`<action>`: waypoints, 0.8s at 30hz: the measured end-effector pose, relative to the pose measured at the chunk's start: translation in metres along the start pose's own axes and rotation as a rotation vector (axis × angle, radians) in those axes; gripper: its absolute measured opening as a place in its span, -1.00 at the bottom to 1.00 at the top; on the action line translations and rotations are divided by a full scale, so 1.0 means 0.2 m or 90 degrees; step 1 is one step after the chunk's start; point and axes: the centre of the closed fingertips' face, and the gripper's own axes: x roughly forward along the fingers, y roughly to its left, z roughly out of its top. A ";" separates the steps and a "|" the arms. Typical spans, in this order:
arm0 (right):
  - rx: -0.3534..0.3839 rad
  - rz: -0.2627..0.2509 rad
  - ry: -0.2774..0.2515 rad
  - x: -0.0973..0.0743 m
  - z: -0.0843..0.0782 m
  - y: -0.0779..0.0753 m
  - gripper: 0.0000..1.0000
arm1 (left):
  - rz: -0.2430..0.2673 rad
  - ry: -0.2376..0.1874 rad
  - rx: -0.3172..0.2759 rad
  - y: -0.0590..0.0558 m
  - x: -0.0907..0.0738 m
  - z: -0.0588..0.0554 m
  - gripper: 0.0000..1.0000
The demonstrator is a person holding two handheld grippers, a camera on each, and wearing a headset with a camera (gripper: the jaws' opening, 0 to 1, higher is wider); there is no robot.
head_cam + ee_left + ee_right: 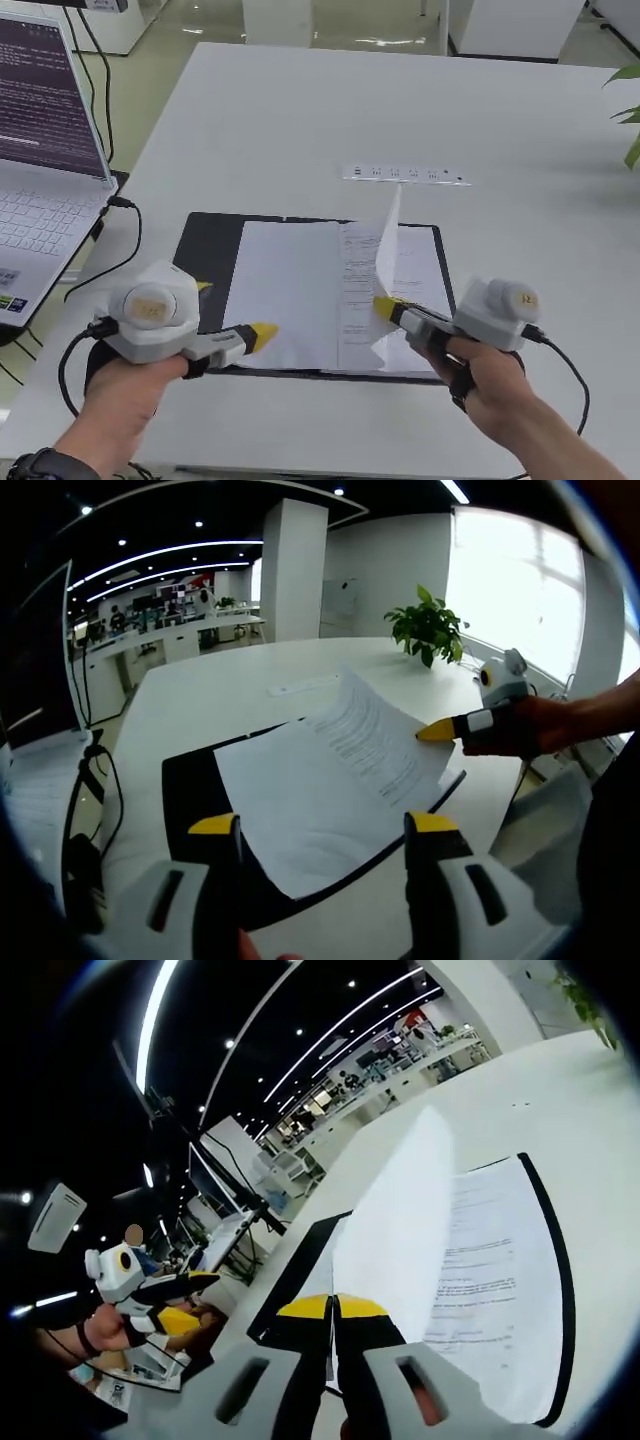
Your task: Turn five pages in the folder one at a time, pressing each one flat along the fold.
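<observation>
Nearest us, our left gripper (322,825) hovers with jaws apart over the near left edge of the folder (205,250), probably placed to press the fold. Our right gripper (385,305) is clamped on one page (390,240), holding it upright so it can swing left. That folder lies open mid-table (300,110), right of the laptop (40,150).

White table (300,110), open black folder (205,250), laptop (40,200), power strip (405,174)
</observation>
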 end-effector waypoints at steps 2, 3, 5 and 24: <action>-0.003 0.008 0.005 0.03 0.00 0.04 -1.00 | 0.003 -0.001 -0.001 0.02 -0.02 -0.01 0.31; -0.005 0.012 0.008 0.06 -0.01 0.06 -1.00 | 0.005 -0.002 -0.003 0.02 -0.02 -0.01 0.31; -0.007 0.017 0.013 0.08 -0.01 0.08 -1.00 | 0.010 -0.004 -0.007 0.05 -0.04 -0.01 0.31; -0.022 0.055 0.061 0.26 -0.12 0.25 -1.00 | 0.029 -0.017 -0.036 0.17 -0.10 -0.06 0.31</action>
